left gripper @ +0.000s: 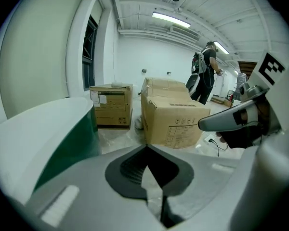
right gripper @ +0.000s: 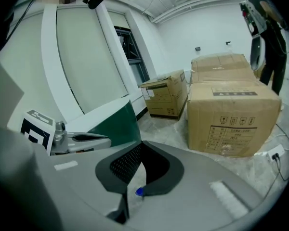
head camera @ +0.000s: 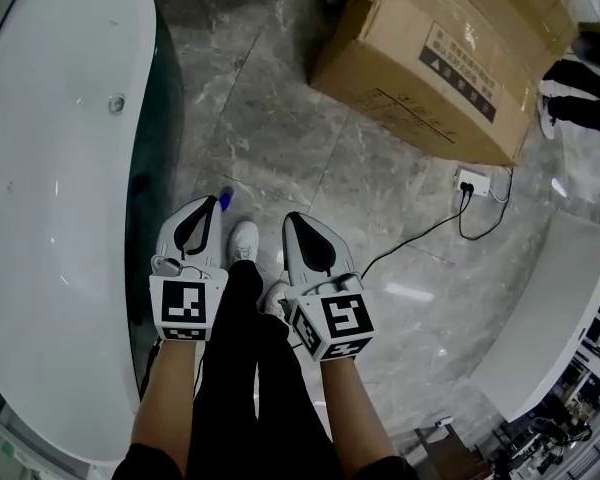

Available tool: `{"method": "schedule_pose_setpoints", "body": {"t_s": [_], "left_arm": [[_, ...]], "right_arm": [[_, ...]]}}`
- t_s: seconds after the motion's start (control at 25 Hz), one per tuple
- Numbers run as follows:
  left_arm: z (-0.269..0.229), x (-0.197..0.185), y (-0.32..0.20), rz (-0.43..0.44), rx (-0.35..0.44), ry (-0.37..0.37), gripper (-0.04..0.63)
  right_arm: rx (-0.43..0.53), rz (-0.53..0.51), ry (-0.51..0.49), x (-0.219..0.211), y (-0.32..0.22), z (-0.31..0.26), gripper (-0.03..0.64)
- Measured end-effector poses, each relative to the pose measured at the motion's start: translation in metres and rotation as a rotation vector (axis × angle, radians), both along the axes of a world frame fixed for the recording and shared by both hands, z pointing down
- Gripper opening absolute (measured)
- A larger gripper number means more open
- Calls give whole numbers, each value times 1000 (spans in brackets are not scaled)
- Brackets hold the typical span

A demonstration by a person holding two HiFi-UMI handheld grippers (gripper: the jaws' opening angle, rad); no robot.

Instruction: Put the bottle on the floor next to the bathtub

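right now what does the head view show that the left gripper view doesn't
Head view only: a blue bottle cap on the grey marble floor beside the white bathtub, and white shoes. Left gripper view only: a smaller brown cardboard box and a person standing far back. Both: the bathtub, the large brown cardboard box, the white power strip and the right tool.

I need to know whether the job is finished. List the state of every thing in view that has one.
left gripper: jaws together, empty.
right gripper: jaws together, empty.
bottle: blue cap on, on the floor beside the bathtub, held by neither gripper, mostly hidden.
bathtub: empty, no water showing.
cardboard box: closed.
power strip: one plug in it.
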State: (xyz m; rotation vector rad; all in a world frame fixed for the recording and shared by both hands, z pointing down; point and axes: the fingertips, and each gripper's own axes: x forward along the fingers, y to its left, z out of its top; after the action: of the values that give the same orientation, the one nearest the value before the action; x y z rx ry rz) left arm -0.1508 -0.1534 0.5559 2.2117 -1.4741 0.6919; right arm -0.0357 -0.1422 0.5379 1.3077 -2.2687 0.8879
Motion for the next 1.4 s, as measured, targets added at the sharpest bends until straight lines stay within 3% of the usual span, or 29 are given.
{"method": "schedule_pose_setpoints", "body": {"t_s": [0.92,1.4], "left_arm": [[-155,7,13,-31,119,-26,0],[-254,24,31,-17,259,-35,0]], "right_arm": [[187,5,-50,16,-10,-157,23],[293,23,-70,33,17,-241,23]]}}
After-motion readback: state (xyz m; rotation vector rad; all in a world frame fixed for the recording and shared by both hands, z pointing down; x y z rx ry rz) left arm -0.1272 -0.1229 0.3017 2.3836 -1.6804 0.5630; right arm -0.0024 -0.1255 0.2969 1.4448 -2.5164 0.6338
